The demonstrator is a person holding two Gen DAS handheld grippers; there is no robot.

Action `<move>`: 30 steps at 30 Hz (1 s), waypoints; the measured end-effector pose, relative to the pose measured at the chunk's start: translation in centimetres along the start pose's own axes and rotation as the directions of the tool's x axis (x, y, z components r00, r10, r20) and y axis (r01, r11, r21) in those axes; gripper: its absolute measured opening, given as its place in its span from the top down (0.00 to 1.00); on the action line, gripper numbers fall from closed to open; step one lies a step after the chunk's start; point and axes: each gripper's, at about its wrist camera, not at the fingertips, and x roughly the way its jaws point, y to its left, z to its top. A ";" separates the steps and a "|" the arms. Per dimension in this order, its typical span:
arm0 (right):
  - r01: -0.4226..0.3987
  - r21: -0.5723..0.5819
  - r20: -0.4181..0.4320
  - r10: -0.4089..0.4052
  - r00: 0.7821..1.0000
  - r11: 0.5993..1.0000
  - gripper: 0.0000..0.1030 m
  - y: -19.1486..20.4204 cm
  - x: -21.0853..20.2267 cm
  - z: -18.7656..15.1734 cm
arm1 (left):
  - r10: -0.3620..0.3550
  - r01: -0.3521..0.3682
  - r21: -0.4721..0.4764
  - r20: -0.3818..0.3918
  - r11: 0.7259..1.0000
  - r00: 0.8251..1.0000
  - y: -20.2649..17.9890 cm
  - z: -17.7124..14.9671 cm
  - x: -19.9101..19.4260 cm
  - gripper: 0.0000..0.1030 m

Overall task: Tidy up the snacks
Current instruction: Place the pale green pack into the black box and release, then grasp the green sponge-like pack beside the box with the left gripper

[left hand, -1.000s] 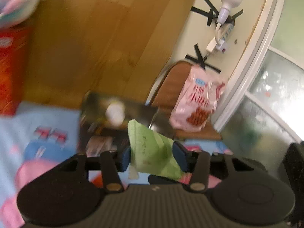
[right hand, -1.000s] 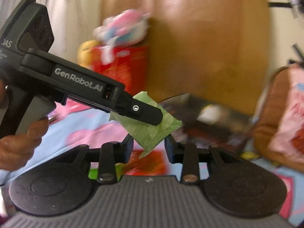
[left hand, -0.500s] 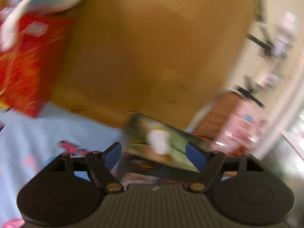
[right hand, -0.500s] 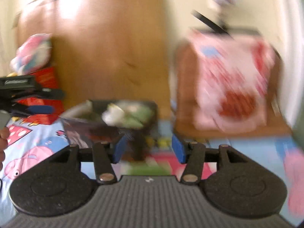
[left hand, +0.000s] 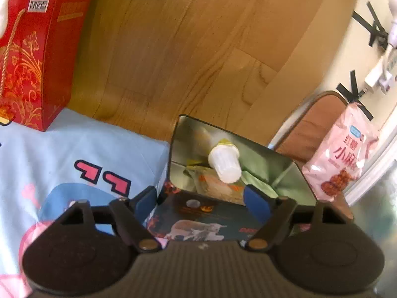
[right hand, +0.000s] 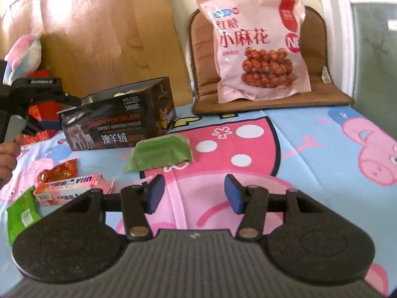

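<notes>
Nearest the right gripper (right hand: 194, 196), whose jaws are gaping wide around nothing, a green packet (right hand: 160, 154) is lying on the cartoon sheet (right hand: 322, 149). Beyond it the dark box (left hand: 211, 219) is sitting open, the left gripper (left hand: 202, 200) hovering over it, jaws spread and empty, a white cup (left hand: 224, 164) resting inside. Farthest back, a pink snack bag (right hand: 260, 47) is leaning on a brown cushion (right hand: 315, 57).
</notes>
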 end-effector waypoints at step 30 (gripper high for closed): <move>-0.236 0.051 -0.129 0.240 0.962 0.971 0.47 -0.2 7.2 4.0 | -0.250 0.265 0.001 -0.329 0.964 0.911 -6.5 -5.7 3.8 0.27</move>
